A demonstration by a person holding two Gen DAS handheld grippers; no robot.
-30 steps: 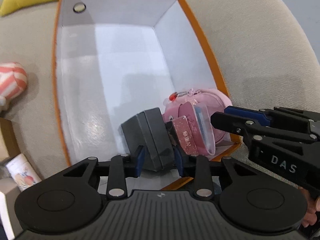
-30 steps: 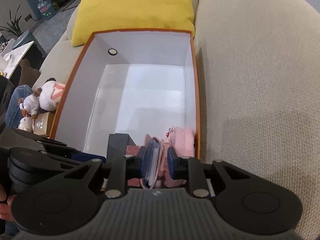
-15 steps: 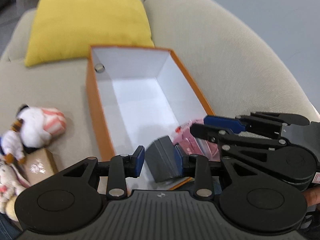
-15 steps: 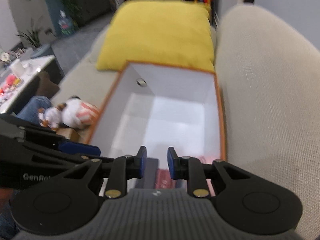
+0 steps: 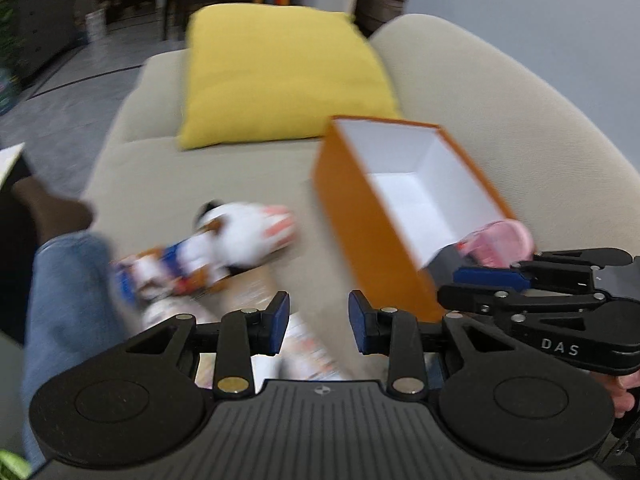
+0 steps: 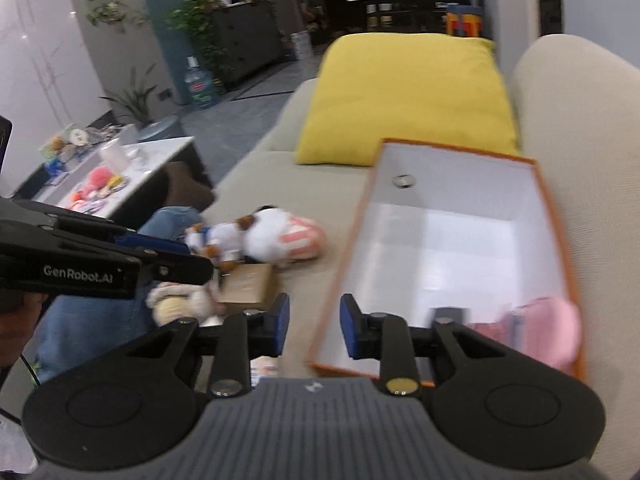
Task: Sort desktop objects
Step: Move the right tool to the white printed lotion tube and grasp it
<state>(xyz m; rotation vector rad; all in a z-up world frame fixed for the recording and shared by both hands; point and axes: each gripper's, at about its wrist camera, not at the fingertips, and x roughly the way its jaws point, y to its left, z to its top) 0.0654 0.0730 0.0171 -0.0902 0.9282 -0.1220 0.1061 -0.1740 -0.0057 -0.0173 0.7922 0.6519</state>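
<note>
Left gripper point(image 5: 314, 322) and right gripper point(image 6: 310, 324): fingers apart, empty. I'd descend on the white-and-pink plush toy point(image 6: 276, 242) squarely and pinch its body; it's soft, lying on the beige sofa seat point(image 6: 304, 280), left of the orange, white-lined cardboard box point(image 6: 452, 236).

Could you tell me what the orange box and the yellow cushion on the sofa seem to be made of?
Orange box: probably stiff cardboard or paperboard, matte orange outside, smooth white inside; thin, straight walls with crisp corners suggest it. Yellow cushion: woven fabric over soft filling, matte, judging by its rounded, slightly dented shape.
</note>
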